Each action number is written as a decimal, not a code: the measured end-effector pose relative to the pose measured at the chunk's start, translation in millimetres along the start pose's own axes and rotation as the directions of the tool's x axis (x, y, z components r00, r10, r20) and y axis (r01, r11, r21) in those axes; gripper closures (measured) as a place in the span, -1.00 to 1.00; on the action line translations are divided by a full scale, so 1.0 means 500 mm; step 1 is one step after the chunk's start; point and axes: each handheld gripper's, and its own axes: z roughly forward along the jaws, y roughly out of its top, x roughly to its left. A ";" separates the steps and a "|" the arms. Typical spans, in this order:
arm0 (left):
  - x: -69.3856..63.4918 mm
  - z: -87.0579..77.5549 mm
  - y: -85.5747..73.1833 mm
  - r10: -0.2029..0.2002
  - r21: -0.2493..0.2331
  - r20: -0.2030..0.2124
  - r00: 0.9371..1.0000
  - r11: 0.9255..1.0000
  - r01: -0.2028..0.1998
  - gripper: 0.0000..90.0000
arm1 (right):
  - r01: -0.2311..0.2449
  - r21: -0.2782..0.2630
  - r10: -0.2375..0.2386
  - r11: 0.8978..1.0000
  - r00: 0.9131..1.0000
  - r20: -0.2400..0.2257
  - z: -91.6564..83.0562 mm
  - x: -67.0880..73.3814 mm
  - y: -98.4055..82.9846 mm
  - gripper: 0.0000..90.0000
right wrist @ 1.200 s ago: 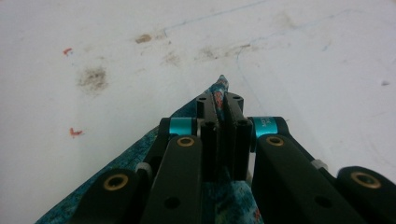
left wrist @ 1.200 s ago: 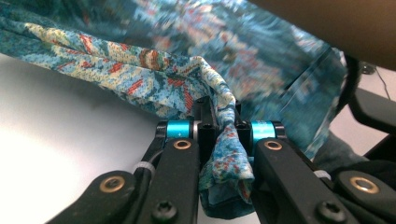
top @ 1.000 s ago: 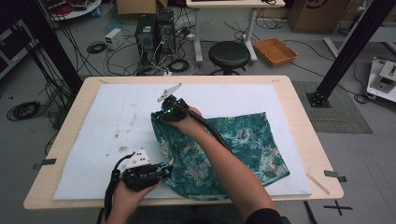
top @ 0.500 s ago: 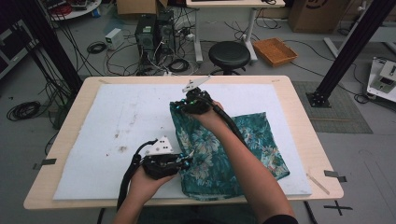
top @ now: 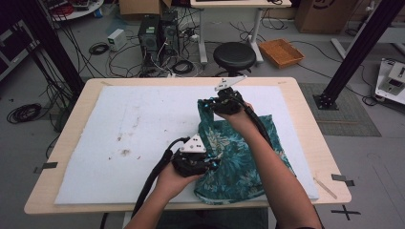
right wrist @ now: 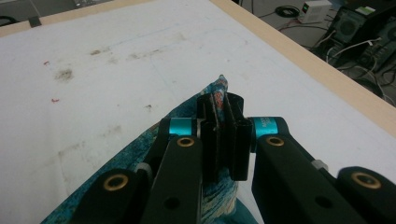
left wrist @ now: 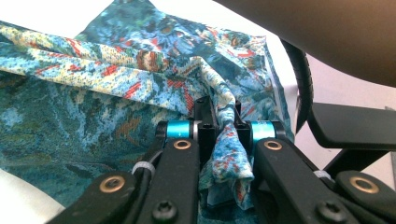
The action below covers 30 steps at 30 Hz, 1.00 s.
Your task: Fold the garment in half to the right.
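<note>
A teal floral cloth point(top: 239, 160) lies on the right half of the white mat point(top: 133, 129), its left edge lifted. My left gripper point(top: 211, 164) is at the cloth's near left side, shut on a bunched fold of it; in the left gripper view the fabric point(left wrist: 116, 93) is pinched between the closed jaws of the gripper point(left wrist: 223, 120). My right gripper point(top: 206, 103) is farther back, shut on the cloth's far corner. In the right gripper view that corner point(right wrist: 219, 91) pokes up past the closed jaws of the gripper point(right wrist: 223, 112).
The mat covers a wooden table point(top: 305, 119) with tape marks at its edges. Stains point(top: 125, 152) dot the mat's left part. Beyond the table are a black stool point(top: 234, 55), computer towers point(top: 155, 36), floor cables and an orange basket point(top: 281, 51).
Both grippers have moved to the right and slightly up, carrying the cloth's left edge with them, so the cloth now covers less of the mat's middle.
</note>
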 end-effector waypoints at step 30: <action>-0.022 0.191 0.080 0.059 0.056 0.102 0.993 0.996 -0.065 0.90 | -0.087 0.028 0.083 0.996 0.987 0.135 -0.132 -0.092 -0.099 0.92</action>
